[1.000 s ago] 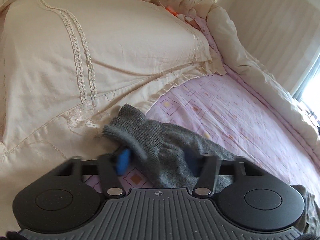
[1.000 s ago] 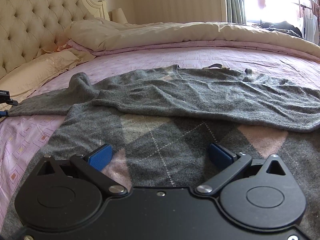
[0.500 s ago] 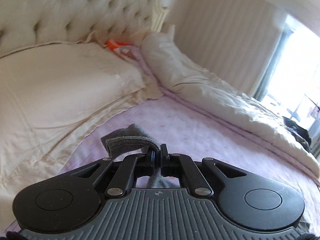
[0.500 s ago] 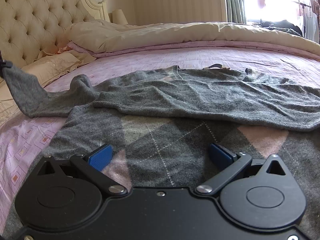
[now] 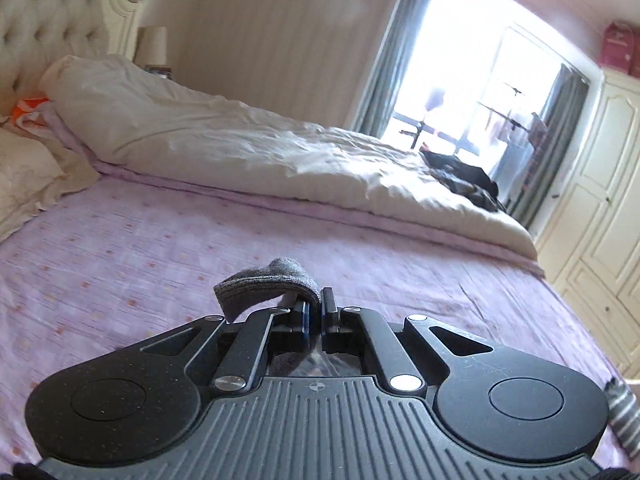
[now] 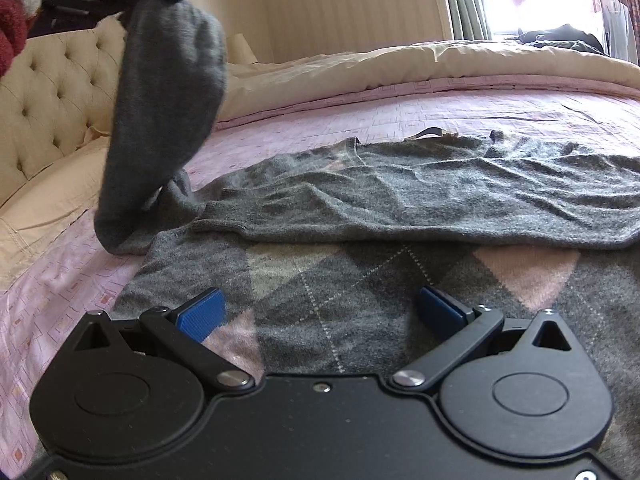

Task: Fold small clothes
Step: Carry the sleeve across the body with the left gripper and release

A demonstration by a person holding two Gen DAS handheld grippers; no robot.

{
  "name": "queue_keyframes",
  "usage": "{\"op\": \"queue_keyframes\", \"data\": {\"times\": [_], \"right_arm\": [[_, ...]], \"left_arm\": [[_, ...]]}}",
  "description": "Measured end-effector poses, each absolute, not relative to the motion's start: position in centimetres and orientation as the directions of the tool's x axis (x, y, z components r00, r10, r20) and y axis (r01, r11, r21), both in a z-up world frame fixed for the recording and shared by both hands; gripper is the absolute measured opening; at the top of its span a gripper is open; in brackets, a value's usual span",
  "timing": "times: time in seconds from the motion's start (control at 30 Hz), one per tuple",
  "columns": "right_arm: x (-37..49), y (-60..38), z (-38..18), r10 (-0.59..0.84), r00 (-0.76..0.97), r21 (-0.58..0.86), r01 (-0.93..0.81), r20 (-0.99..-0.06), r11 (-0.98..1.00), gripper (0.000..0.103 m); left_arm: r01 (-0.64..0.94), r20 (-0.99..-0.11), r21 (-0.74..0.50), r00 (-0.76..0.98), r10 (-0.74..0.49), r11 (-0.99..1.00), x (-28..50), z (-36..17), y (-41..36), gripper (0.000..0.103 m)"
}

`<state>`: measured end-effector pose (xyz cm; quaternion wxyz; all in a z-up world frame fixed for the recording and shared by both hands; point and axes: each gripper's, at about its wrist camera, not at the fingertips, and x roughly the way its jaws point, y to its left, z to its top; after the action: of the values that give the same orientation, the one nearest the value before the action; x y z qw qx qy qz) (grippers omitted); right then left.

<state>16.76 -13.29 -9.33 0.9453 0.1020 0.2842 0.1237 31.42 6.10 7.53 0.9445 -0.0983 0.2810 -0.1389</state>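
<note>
Daylight floods in from the window (image 5: 472,92), which is blown out to white glare in both views, leaving the duvet (image 5: 248,148) bright and the near foreground dimmer, while fisheye bending curves the edges and the raised sleeve (image 6: 164,120) and purple sheet (image 5: 120,248) look softly motion-blurred.

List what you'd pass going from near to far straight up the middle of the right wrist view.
right gripper with open jaws → argyle sweater → folded-over grey sleeve → pink bedsheet → cream duvet → wall
</note>
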Motion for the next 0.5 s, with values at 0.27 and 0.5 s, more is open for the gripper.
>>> {"op": "queue_keyframes", "data": {"times": [0.27, 0.5], "right_arm": [[16.7, -13.6, -9.3, 0.31, 0.808, 0.293, -0.179, -0.501, 0.939, 0.103], [16.6, -14.1, -9.3, 0.326, 0.81, 0.32, -0.181, -0.488, 0.93, 0.103]], "left_arm": [[0.32, -0.533, -0.165, 0.767, -0.357, 0.933, 29.8, 4.0, 0.1, 0.039], [0.294, -0.515, -0.113, 0.799, -0.309, 0.949, 27.6, 4.3, 0.6, 0.047]]}}
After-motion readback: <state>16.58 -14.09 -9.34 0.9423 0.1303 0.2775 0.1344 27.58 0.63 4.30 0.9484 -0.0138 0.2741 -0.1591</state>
